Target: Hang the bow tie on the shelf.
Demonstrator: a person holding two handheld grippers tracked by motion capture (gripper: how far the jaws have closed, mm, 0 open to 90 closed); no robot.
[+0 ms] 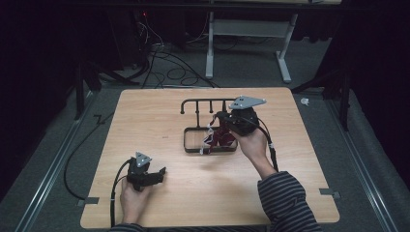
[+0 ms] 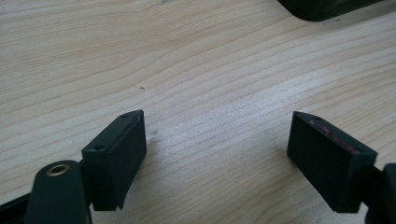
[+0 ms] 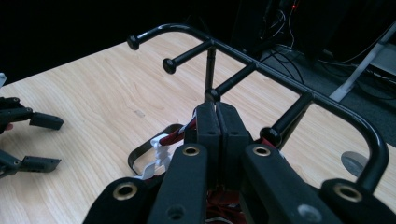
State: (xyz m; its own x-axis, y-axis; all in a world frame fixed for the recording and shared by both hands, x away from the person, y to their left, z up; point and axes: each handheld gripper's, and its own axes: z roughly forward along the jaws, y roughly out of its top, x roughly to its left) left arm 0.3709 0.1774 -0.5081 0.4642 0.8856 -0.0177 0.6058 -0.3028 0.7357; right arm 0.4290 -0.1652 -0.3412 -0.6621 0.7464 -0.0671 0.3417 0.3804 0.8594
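Note:
A black metal rack (image 1: 186, 140) with a rectangular base and a top bar of short pegs (image 3: 280, 74) stands in the middle of the wooden table (image 1: 145, 116). A red and white strap (image 1: 216, 138) hangs over the base, below the peg bar. My right gripper (image 1: 218, 117) is level with the pegs, its jaws pressed together (image 3: 217, 112), and the strap (image 3: 159, 149) trails out from under them. My left gripper (image 1: 162, 174) lies low over the table's near left, open, with bare wood between its jaws (image 2: 217, 140). It also shows far left in the right gripper view (image 3: 46, 142).
Past the table's far edge lie cables (image 1: 169, 67) on the floor and a white desk frame (image 1: 246, 34). A dark object (image 2: 322, 7) pokes into the top of the left gripper view. Tape marks (image 1: 329, 192) sit near the right front corner.

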